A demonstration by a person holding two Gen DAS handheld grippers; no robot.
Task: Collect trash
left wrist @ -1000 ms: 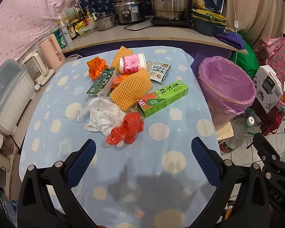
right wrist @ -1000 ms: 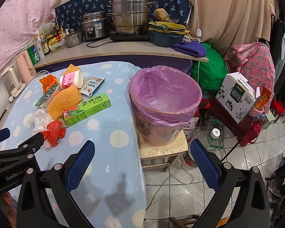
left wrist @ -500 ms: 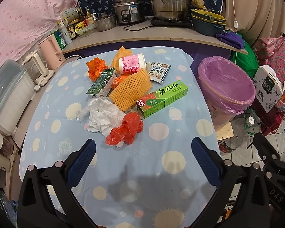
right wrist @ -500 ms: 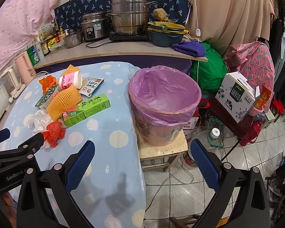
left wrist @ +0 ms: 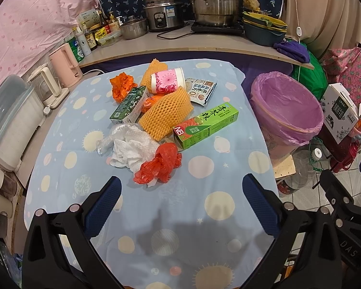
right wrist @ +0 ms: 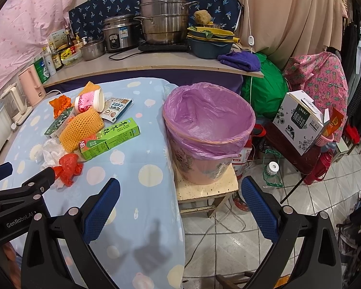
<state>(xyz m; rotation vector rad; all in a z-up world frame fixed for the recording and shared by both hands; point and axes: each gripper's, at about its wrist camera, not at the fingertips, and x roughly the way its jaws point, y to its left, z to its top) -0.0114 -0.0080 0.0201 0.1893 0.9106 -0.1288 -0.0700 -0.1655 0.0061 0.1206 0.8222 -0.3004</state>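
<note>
The trash sits in a heap mid-table on my blue spotted cloth point(left wrist: 156, 207): a red plastic bag point(left wrist: 160, 163) nearest me, touching crumpled white paper point(left wrist: 132, 147), then orange foam netting point(left wrist: 166, 114), a green carton point(left wrist: 205, 126) and a pink paper cup point(left wrist: 167, 80) further back. The purple-lined bin point(right wrist: 208, 130) stands on a stool just beside the table's right edge. My left gripper point(left wrist: 180, 200) hangs over the cloth, wide apart, holding nothing. My right gripper point(right wrist: 180, 204) is spread just as wide over the table edge, also empty.
</note>
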